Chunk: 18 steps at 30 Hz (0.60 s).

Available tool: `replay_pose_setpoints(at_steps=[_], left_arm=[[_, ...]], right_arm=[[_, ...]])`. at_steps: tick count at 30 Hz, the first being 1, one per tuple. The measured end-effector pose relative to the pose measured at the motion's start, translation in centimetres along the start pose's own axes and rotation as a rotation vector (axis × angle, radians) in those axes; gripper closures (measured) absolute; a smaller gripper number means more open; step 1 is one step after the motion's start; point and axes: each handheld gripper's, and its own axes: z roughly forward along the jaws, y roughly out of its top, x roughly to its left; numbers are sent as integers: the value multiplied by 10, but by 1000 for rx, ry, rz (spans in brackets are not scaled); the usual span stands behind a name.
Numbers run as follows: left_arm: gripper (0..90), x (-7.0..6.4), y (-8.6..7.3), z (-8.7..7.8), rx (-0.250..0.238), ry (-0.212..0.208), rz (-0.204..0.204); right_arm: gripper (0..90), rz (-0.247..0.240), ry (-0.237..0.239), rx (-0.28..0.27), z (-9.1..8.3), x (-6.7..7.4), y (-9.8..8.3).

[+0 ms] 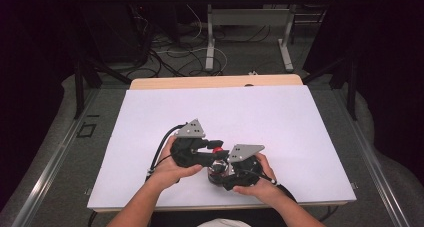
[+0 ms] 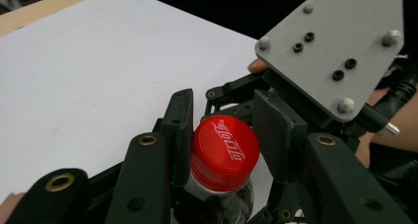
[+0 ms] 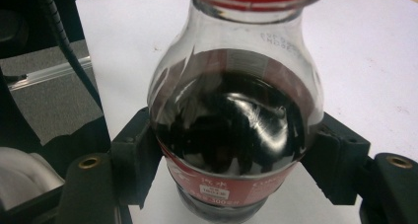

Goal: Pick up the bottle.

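A small clear bottle of dark cola with a red label stands upright on the white sheet near the front edge. In the right gripper view the bottle has my right gripper shut on its body, a pad pressing each side just above the label. The red screw cap with white lettering sits between the pads of my left gripper, which is shut on it. From above, the left gripper reaches in from the left over the cap. The right gripper holds lower down.
A white sheet covers the table, with a wooden strip along its far edge. Metal rails run along both sides. Beyond, cables lie on the floor under another table's legs. The right gripper's grey plate looms close.
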Motion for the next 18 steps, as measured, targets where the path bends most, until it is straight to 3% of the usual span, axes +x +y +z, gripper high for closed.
replay_pose_setpoints(at_steps=[5,6,10,13,16,18], left_arm=[[614,-9,0,6,-18,101,-35],[614,-10,0,6,-17,122,-26],[616,-19,0,8,-40,203,-66],[617,-25,1,9,-51,250,-82],[616,-26,2,9,-30,258,-89],[611,-23,3,8,-21,225,-83]], right_arm=[[298,25,-25,16,0,-1,0],[298,23,-33,14,0,-1,0],[298,34,-50,14,0,0,0],[299,35,-85,0,0,3,1],[299,17,-95,3,0,4,1],[299,21,-66,12,0,2,0]])
